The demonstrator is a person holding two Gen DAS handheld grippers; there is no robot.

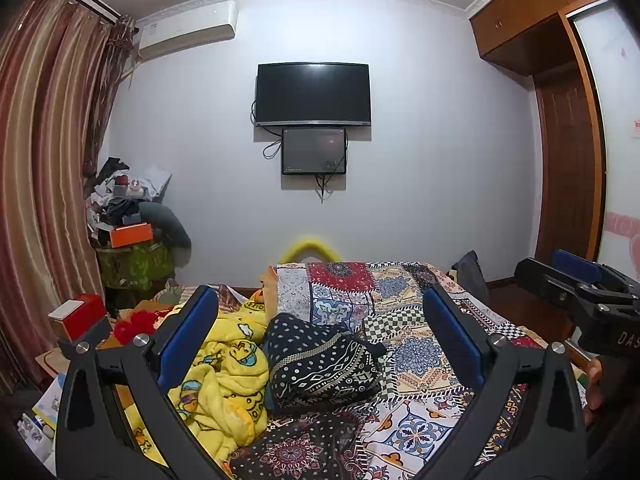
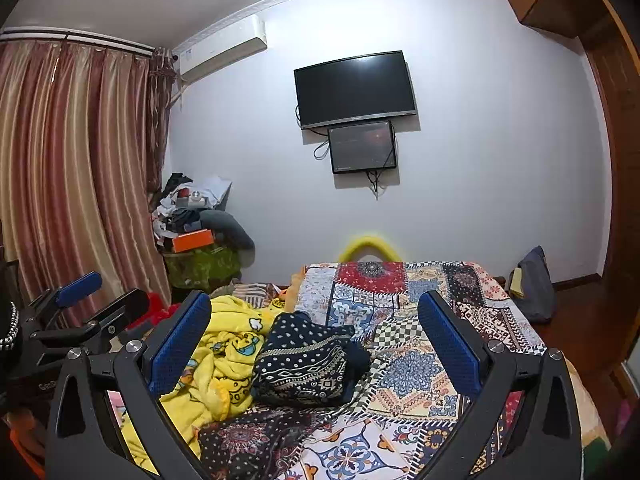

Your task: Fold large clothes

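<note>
Ahead of both grippers, between their spread fingers, a navy patterned garment (image 1: 324, 360) lies on the patchwork bedspread (image 1: 424, 360) as a compact, bunched bundle. Dotted and geometric bands show across its top; its edges look rolled rather than squared, so whether it counts as folded cannot be settled from these views. To its left, touching it, a yellow cartoon-print fleece (image 1: 224, 376) lies crumpled and spills toward the left finger of each tool.

The left gripper (image 1: 320, 344) is released: its blue pads stand wide apart with nothing between them, held above the bed and clear of the cloth. The right gripper (image 2: 316, 344) is likewise spread and empty, level with its partner; in the left view it shows at the right edge, off the bed's side.

Judgement on the step: the scene fits two stages. Either the navy garment is a heap waiting to be spread and folded, or it is a finished bundle set down, with the yellow fleece the piece outstanding. The pictures do not decide between them.

Whichever piece is taken, the move calls for both tools to descend to the cloth, find a free hem or corner rather than the bulk, and close on one layer only. Risk noted: the two fabrics touch, so a careless pinch may drag both.
</note>
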